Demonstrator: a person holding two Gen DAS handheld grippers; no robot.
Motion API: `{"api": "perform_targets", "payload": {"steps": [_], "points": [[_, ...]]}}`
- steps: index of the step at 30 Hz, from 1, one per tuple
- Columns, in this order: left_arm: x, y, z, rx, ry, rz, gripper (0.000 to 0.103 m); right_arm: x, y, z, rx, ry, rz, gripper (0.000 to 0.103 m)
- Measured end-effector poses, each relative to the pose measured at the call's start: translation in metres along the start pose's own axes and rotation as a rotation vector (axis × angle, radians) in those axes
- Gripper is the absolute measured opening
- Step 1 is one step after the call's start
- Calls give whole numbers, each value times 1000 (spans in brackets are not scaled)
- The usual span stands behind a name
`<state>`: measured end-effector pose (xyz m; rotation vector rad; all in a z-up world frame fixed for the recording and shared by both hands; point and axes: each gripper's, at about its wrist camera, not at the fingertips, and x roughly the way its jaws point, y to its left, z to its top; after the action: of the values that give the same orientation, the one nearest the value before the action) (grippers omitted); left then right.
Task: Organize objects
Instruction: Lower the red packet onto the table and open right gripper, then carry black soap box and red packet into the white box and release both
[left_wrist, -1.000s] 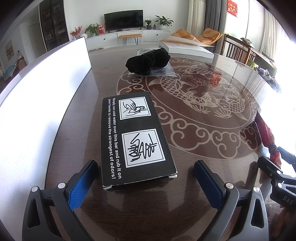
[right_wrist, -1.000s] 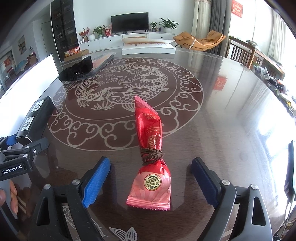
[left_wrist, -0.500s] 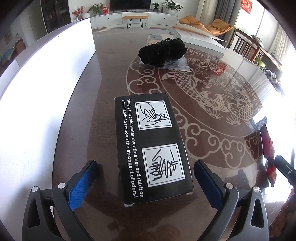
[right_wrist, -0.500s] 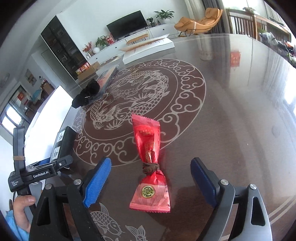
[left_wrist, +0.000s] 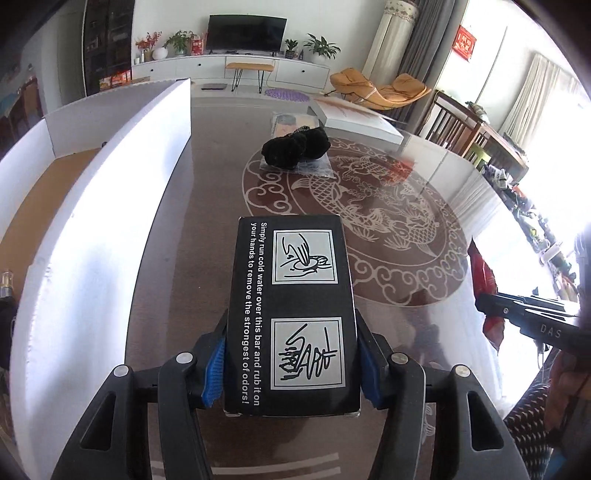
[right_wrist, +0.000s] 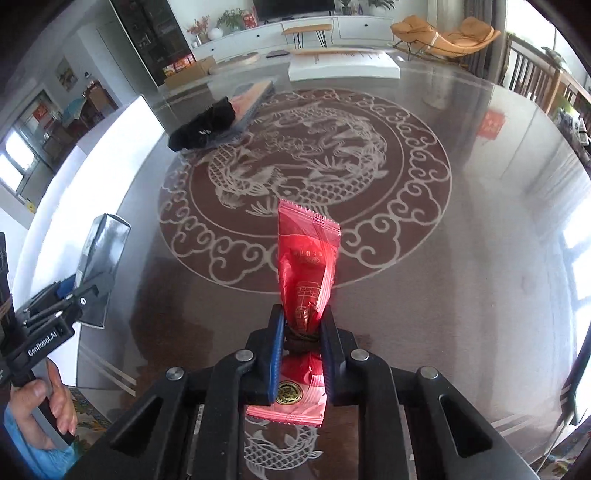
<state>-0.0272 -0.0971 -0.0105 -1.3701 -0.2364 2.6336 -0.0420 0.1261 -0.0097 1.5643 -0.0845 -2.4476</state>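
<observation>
black box (left_wrist: 291, 314) lengthwise, pointing away

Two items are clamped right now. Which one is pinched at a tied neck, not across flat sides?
The red foil snack pouch in the right claw, pinched at its cord-tied neck. The black printed cardboard box is clamped across its sides by the left claw.

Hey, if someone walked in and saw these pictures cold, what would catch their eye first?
Probably the bright red snack packet, pinched at its tied waist by the right gripper, whose jaws have just closed on it. Next, the black box with white printed instructions, clamped between the left gripper's jaws, which have also just closed. Under both spreads the glossy table with its big dragon medallion, a tall white carton along its left side.
</observation>
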Motion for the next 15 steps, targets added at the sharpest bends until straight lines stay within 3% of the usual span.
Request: {"api": "perform_targets", "payload": {"steps": [3,7,11,15], "points": [[-43,11,7,-25,-73,-40,58,-28,40,16,-41,-76,69,19],[-101,51,19,-68,-175,4,58,-57,119,39,-135,-157,195,19],[-134,118,26,-138,-215,153,58,-67,211,56,-251,-180,365,19],[-140,187,19,-207,-165,346,58,-52,293,47,-348,-96,514,19]]}}
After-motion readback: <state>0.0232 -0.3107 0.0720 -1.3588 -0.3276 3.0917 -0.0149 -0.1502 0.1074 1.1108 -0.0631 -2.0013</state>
